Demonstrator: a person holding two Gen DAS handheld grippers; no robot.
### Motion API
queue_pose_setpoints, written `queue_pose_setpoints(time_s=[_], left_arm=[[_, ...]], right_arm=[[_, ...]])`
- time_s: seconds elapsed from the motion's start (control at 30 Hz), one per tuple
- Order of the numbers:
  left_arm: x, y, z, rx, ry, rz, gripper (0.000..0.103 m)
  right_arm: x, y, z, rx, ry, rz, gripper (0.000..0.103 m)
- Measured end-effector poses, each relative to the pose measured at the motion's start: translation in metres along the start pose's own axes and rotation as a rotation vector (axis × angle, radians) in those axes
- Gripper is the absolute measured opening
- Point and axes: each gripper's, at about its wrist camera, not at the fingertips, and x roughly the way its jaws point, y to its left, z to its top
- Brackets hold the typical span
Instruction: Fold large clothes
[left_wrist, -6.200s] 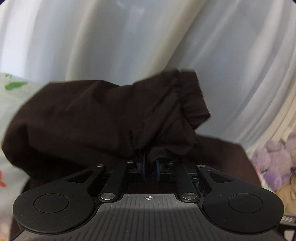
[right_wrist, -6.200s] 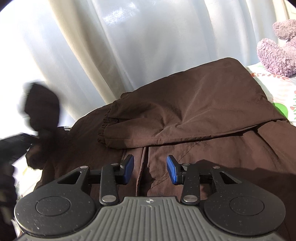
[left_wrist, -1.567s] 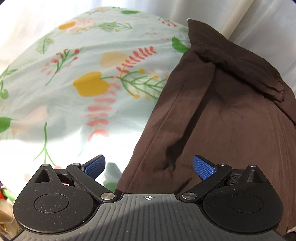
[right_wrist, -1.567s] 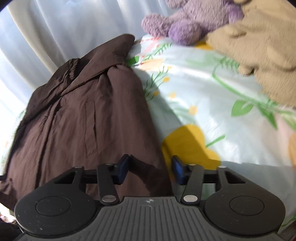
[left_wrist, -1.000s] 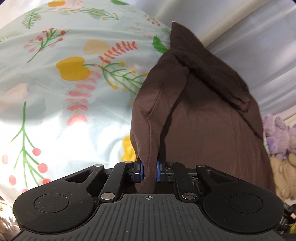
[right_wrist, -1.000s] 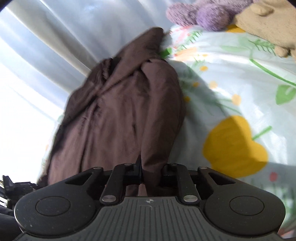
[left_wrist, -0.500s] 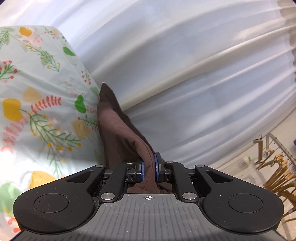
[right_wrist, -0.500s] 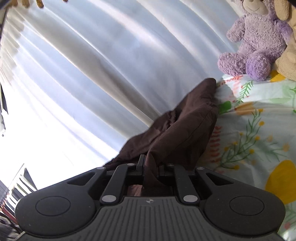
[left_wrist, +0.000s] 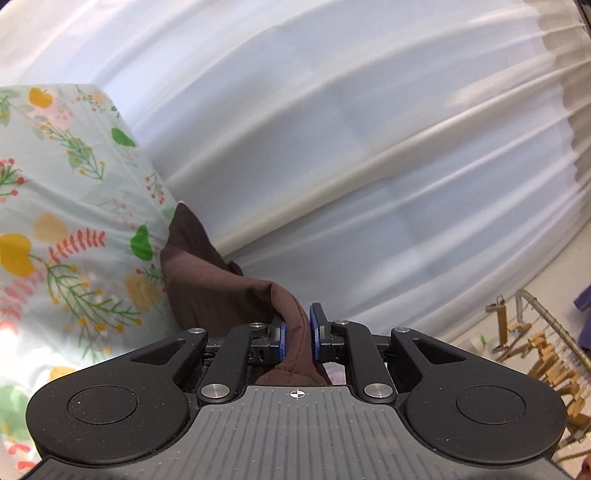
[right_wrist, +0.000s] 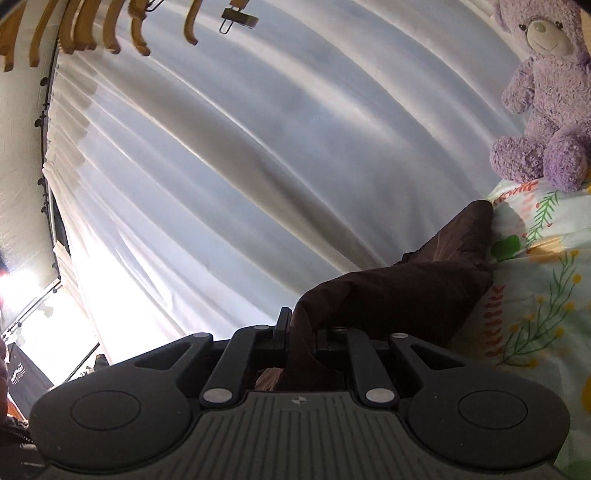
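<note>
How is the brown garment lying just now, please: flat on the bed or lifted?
Lifted at its near end: the brown garment is pinched in both the left gripper and right gripper, sloping down to the floral bedsheet.

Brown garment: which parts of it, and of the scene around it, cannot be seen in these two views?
- Brown garment: near part hidden under left gripper; likewise under right gripper.
- Its type and full shape: unclear.
- Purple teddy bear: cut by right edge.
- Wooden hangers: cut by top edge.

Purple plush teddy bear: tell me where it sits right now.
The purple plush teddy bear shows only in the right wrist view, at the top right, sitting on the floral bedsheet against the white curtain, beyond the dark brown garment.
</note>
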Motion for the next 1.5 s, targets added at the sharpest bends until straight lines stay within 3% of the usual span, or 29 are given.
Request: queue_pose_setpoints(time_s=[0.13, 0.33, 0.5, 0.67, 0.9, 1.0, 1.13, 1.23, 1.33, 1.4, 1.43, 1.47, 1.5], left_arm=[[0.022, 0.03, 0.02, -0.082, -0.019, 0.07, 0.016], [0.077, 0.048, 0.061, -0.127, -0.045, 0.067, 0.017], [0.151, 0.042, 0.101, -0.101, -0.011, 0.062, 0.017], [0.23, 0.053, 0.134, -0.118, -0.001, 0.114, 0.019], [0.34, 0.122, 0.142, -0.215, 0.044, 0.226, 0.028], [0.371, 0.153, 0.132, -0.236, 0.092, 0.29, 0.04], [0.378, 0.173, 0.123, -0.238, 0.104, 0.267, 0.045], [0.377, 0.177, 0.125, -0.247, 0.097, 0.244, 0.037], [0.366, 0.166, 0.128, -0.233, 0.062, 0.209, 0.038], [0.358, 0.149, 0.127, -0.153, 0.043, 0.213, 0.052], [0.356, 0.138, 0.125, -0.095, 0.039, 0.23, 0.059], [0.354, 0.126, 0.122, -0.033, 0.034, 0.24, 0.061], [0.355, 0.114, 0.118, 0.025, 0.032, 0.239, 0.062]], right_arm=[[0.026, -0.012, 0.013, 0.003, -0.061, -0.015, 0.009], [0.092, -0.017, 0.046, -0.042, -0.162, -0.099, 0.009], [0.166, -0.021, 0.086, -0.103, -0.169, -0.289, 0.009], [0.232, -0.042, 0.114, -0.124, -0.185, -0.471, 0.009], [0.297, -0.115, 0.123, -0.083, -0.178, -0.72, 0.01], [0.314, -0.145, 0.114, -0.039, -0.118, -0.774, 0.011], [0.316, -0.16, 0.108, -0.029, -0.105, -0.77, 0.012], [0.313, -0.166, 0.111, -0.004, -0.099, -0.746, 0.012], [0.3, -0.165, 0.116, 0.069, -0.136, -0.686, 0.014], [0.286, -0.165, 0.117, 0.134, -0.192, -0.616, 0.02], [0.279, -0.163, 0.115, 0.171, -0.229, -0.579, 0.027], [0.272, -0.162, 0.113, 0.203, -0.28, -0.558, 0.041], [0.268, -0.156, 0.111, 0.203, -0.332, -0.566, 0.049]])
